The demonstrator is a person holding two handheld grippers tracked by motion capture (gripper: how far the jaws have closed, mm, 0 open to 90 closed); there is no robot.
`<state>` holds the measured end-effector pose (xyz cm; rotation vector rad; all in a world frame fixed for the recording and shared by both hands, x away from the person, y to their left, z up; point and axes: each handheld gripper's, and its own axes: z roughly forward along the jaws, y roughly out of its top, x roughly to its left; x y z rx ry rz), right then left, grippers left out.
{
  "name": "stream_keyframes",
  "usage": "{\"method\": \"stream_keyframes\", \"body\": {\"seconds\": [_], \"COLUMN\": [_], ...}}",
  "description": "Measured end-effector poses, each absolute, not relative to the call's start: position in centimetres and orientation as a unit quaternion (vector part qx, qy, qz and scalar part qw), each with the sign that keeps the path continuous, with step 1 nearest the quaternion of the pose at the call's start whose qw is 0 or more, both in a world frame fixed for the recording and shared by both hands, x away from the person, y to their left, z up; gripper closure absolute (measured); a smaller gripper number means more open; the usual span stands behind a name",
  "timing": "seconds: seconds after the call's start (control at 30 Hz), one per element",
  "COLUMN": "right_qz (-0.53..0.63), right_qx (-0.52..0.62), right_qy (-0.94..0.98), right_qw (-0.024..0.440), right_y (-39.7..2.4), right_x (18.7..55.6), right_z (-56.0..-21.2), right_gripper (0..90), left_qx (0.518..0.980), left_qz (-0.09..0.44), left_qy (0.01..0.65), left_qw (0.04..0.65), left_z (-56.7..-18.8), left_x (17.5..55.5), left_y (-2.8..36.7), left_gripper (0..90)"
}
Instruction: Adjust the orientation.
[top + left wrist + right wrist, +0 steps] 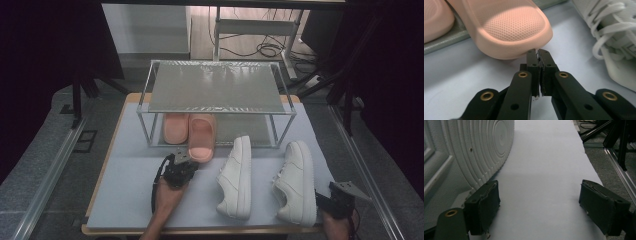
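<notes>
Right gripper [336, 204] at near table edge, jaws wide apart, nothing held, beside right white sneaker [296, 181]; its own view reveals ribbed sole [461, 152].

Left gripper [539, 56] jaws together, tips touching heel of pink slide [506, 27], apparently nudging it under rack [215, 90], likely for storage.

Second slide [175, 128] already on lower shelf. Left sneaker [236, 177] between.

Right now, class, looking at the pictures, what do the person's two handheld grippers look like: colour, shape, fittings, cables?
Both grippers are black. The left gripper has jointed linkage arms with brass-coloured rivets and flat, narrow jaw tips. The right gripper has blocky rectangular jaw pads, with one brass-coloured rivet showing. In the high view, a black cable loops beside the left gripper, and a grey three-cornered plate tops the right one. No sleeves are visible.
</notes>
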<state>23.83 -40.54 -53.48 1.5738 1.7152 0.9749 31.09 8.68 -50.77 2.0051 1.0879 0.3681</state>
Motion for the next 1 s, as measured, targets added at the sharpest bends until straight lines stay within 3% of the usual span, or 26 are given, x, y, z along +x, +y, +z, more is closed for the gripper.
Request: {"method": "stream_keyframes", "body": {"seconds": [1.0], "right_qz": [0.367], "right_qx": [0.593], "right_qy": [0.648], "right_qw": [0.305], "right_y": [-40.6], "right_x": [23.8], "right_z": [-53.5], "right_gripper": [16.9], "left_qx": [0.775], "left_qz": [0.167], "left_qy": [0.471], "left_qw": [0.387], "left_z": [-51.2], "left_x": [36.6], "left_y": [8.4], "left_gripper": [88.2]}}
